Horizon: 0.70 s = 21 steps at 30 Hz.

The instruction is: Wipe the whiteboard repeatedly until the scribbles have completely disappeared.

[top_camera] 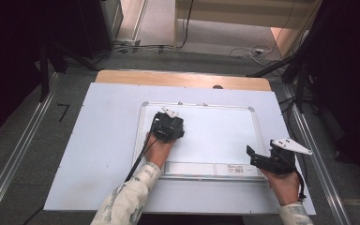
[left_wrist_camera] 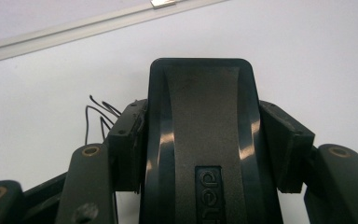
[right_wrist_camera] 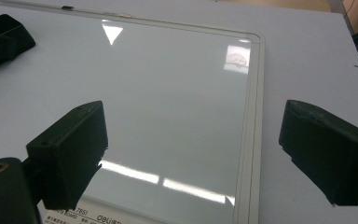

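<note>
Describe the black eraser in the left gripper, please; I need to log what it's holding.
The eraser is a glossy black plastic block with rounded corners, a matte, slightly dished grip strip down its middle and a raised logo plate near its base. The left gripper clamps it by both long sides. It sits over the whiteboard, near its upper left corner. Thin black marks lie on the board just left of it.

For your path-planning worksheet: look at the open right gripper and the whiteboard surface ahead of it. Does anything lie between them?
Nothing visible does. The right gripper hangs open at the whiteboard's near right corner, bare board ahead. The left gripper, shut on a black eraser, sits far to the left side.
</note>
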Available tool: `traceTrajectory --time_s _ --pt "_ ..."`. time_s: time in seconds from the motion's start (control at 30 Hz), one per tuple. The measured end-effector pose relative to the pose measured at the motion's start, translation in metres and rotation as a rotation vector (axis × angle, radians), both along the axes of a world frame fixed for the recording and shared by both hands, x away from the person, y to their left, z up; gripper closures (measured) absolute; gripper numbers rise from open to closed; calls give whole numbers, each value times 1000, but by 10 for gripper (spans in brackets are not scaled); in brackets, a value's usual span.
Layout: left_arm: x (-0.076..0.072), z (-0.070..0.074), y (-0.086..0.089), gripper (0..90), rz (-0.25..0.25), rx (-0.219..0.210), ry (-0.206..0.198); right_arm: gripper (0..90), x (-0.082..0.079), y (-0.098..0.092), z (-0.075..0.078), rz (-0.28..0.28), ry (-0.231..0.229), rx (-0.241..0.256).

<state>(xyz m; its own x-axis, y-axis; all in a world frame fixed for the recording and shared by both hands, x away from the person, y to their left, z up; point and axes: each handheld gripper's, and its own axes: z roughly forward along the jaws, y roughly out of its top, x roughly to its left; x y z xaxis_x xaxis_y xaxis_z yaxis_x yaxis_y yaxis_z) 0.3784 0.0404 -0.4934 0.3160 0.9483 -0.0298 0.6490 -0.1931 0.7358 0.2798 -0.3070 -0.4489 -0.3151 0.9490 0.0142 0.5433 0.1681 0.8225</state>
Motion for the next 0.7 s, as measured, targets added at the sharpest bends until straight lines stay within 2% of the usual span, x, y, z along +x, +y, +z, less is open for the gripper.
traceTrajectory --time_s 0.33,0.7 --pt "21 1 20 416 69 -5 1 66 -2 -5 0 -9 0 7" --pt "33 1 39 416 117 -1 4 66 -2 -6 0 -11 2 8"
